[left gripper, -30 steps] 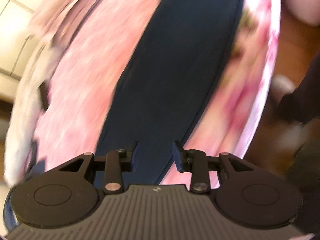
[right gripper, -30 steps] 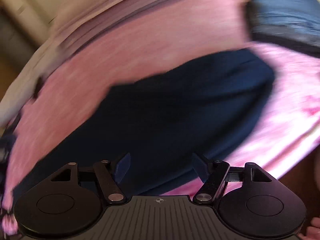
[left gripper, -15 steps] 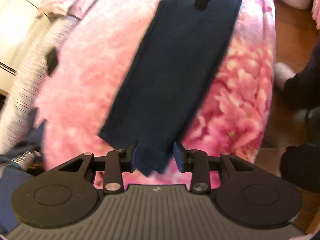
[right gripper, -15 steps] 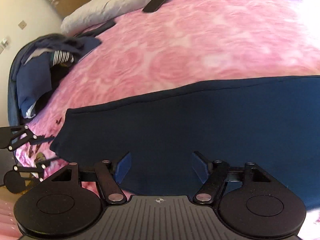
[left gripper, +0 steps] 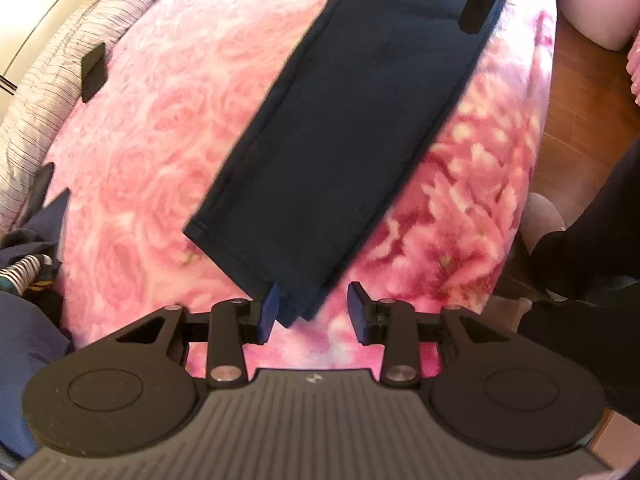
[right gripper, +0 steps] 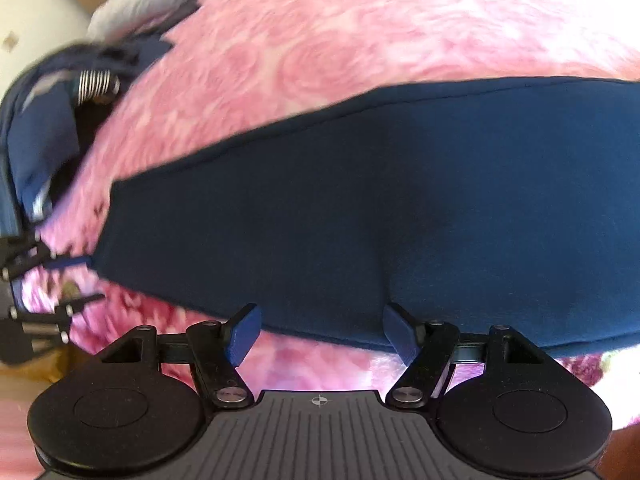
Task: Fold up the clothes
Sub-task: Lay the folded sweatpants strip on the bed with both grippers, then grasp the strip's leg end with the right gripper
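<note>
On the bed's pink floral blanket (left gripper: 168,128), the navy garment (left gripper: 344,128) lies as a long narrow strip, apparently folded lengthwise. Left hand-held gripper (left gripper: 313,312) and right hand-held gripper (right gripper: 320,334) gape, empty, at its edges; crosswise folds seem left.

You have a long, dark navy garment of soft knit fabric (left gripper: 352,128) lying flat on the pink rose-patterned bed cover (left gripper: 160,128), folded lengthwise into a narrow band with layered edges. Its stitched hem end points toward your left side, slightly fanned at the corner. From your right it (right gripper: 360,216) stretches sideways, smooth and unwrinkled.
</note>
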Motion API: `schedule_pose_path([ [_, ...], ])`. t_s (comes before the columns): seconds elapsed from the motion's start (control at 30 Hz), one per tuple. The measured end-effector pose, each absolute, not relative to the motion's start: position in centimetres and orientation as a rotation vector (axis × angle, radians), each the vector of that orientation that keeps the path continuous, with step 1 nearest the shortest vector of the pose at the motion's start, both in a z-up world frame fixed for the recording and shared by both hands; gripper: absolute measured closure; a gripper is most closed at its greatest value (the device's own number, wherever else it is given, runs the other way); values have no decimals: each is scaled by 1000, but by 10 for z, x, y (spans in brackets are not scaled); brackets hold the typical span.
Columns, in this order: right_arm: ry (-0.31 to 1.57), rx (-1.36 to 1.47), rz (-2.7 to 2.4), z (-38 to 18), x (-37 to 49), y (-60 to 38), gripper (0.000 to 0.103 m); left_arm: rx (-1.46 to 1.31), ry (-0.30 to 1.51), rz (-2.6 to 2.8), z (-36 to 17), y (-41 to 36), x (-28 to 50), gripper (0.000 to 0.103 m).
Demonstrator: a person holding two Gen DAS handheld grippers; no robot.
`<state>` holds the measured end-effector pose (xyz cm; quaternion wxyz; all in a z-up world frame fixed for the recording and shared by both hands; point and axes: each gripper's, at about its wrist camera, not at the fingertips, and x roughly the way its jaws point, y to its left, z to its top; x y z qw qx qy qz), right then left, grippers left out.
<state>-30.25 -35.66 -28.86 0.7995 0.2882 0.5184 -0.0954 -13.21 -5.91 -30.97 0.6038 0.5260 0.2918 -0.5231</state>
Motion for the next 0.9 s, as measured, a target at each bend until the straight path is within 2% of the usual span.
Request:
schedule_pose_path([
  [0.2,1083,594,-209,-274,-310,-355,32,1248,636,-1219,-293,-72,-131,66],
  [0.4,1053,444,-222,-255,-321,-322,32,1286,550,-1349,-288,-67,-112,64],
  [0.7,1041,164,-240,-268,-263,-178,32,1318,398,-1538,-289,-36,-53,62],
  [0.9,1072,-231,-114,-304,-195,-91,32,1295,340,-1607,-288,-18,-18,59],
])
